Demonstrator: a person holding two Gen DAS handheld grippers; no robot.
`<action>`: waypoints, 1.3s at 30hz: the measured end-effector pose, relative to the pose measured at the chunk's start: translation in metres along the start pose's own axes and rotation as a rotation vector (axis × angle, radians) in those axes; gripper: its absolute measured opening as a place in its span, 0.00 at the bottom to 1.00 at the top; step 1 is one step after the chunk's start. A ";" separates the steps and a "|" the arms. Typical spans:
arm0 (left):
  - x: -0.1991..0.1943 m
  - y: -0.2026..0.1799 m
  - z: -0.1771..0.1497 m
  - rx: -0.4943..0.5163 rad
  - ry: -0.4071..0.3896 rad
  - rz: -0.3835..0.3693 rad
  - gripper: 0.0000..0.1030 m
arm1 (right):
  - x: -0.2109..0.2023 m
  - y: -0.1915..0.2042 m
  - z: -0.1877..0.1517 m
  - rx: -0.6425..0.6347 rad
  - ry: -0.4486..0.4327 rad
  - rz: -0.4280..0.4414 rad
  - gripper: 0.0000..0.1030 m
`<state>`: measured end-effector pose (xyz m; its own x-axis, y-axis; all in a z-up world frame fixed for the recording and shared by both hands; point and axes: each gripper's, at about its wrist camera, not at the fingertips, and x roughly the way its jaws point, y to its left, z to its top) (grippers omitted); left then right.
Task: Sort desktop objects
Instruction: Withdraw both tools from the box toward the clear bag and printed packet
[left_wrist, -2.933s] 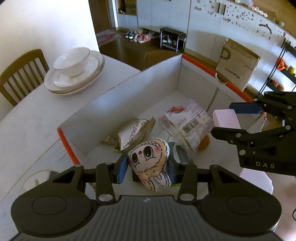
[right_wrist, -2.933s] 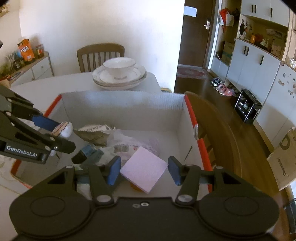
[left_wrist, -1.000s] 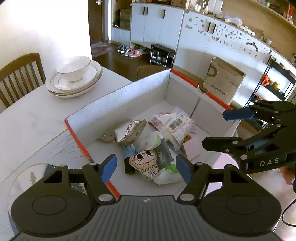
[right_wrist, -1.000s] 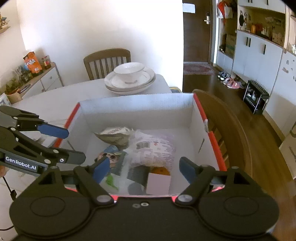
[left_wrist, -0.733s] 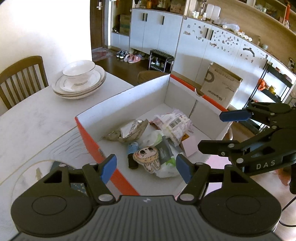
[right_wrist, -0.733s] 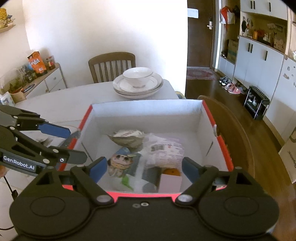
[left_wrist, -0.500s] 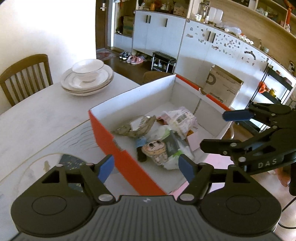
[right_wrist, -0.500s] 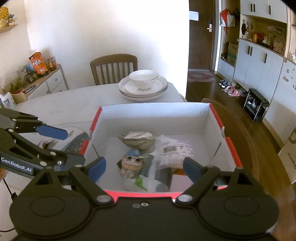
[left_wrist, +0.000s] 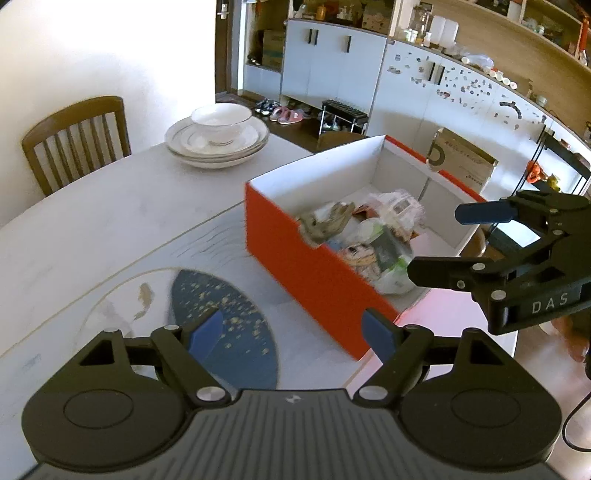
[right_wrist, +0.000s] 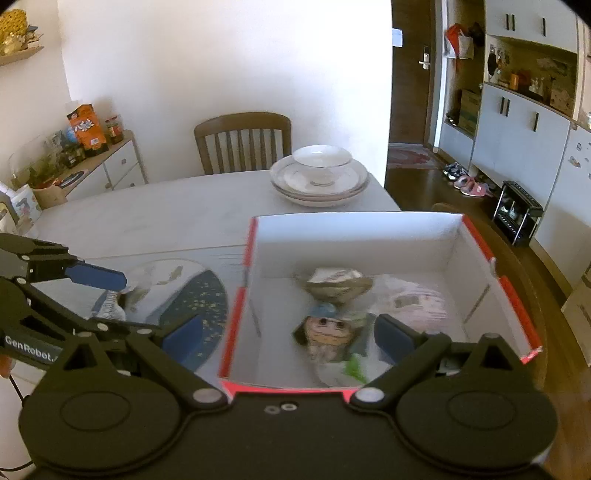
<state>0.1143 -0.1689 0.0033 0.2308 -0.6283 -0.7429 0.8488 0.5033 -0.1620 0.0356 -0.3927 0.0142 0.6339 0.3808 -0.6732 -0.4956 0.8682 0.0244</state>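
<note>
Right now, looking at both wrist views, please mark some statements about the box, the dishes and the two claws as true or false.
1. Both the left claw and the right claw are empty. True.
2. The orange box is empty. False: it holds a doll and packets.
3. A bowl sits on stacked plates. True.
4. The plates are inside the box. False: they stand on the table, apart from it.

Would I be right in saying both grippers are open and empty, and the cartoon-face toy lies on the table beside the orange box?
Not quite: the cartoon-face toy lies inside the orange box, as the right wrist view shows. The left gripper and right gripper are indeed open and empty.
</note>
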 end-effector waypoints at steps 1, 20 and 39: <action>-0.002 0.004 -0.003 -0.003 0.001 0.002 0.80 | 0.001 0.005 0.001 -0.003 0.002 0.001 0.97; -0.009 0.087 -0.067 -0.090 0.010 0.156 0.98 | 0.061 0.108 0.020 -0.035 0.063 0.085 0.98; 0.020 0.123 -0.116 -0.183 0.018 0.222 0.99 | 0.151 0.185 0.036 -0.120 0.212 0.189 0.98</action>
<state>0.1680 -0.0513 -0.1070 0.3913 -0.4809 -0.7846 0.6781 0.7270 -0.1075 0.0615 -0.1631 -0.0563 0.3924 0.4461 -0.8044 -0.6673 0.7399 0.0849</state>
